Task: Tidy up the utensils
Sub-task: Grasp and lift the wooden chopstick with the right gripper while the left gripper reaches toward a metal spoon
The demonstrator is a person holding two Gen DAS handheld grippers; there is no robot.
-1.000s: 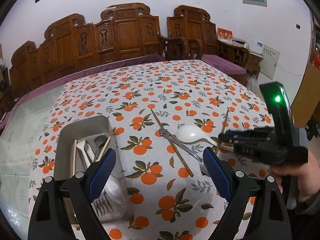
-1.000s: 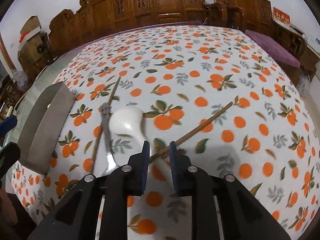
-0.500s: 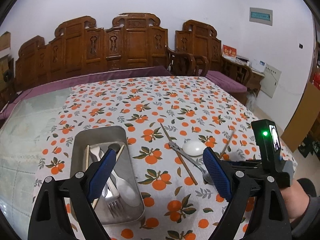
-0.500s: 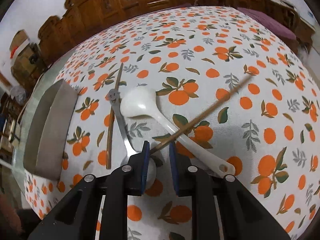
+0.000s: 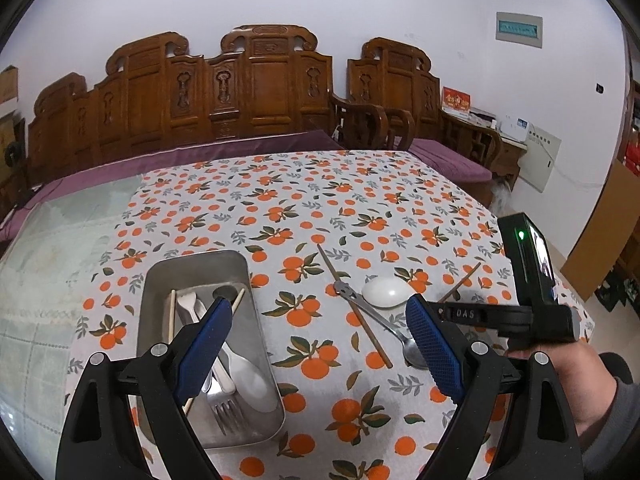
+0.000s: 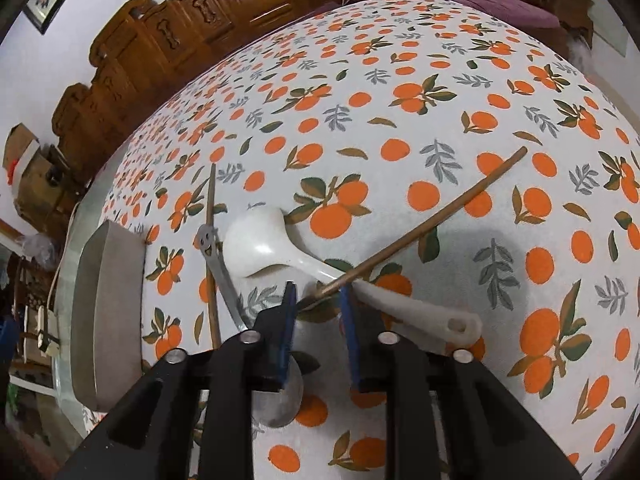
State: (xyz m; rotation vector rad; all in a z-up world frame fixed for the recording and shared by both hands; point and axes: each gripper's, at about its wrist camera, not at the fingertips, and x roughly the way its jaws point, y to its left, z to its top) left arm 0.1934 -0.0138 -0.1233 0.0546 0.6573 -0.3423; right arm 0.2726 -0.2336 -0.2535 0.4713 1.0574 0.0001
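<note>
Tray (image 5: 192, 272) sits left with cutlery inside, my left gripper (image 5: 316, 350) spread wide above it. Rightward, my right gripper (image 6: 318, 294) is opening around the chopstick (image 6: 420, 228); crossing the white spoon (image 6: 272, 240), it may roll away.

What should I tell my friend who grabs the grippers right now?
Left hand-held gripper: open, empty, above the metal tray.
Right hand-held gripper: jaws opening, the end of the slanted chopstick between them, pads not pressing it.
Done: a fork, white spoons and pale chopsticks are in the tray.
Left on the cloth: the slanted chopstick lying over the white spoon, the metal spoon, and a second brown chopstick.
</note>
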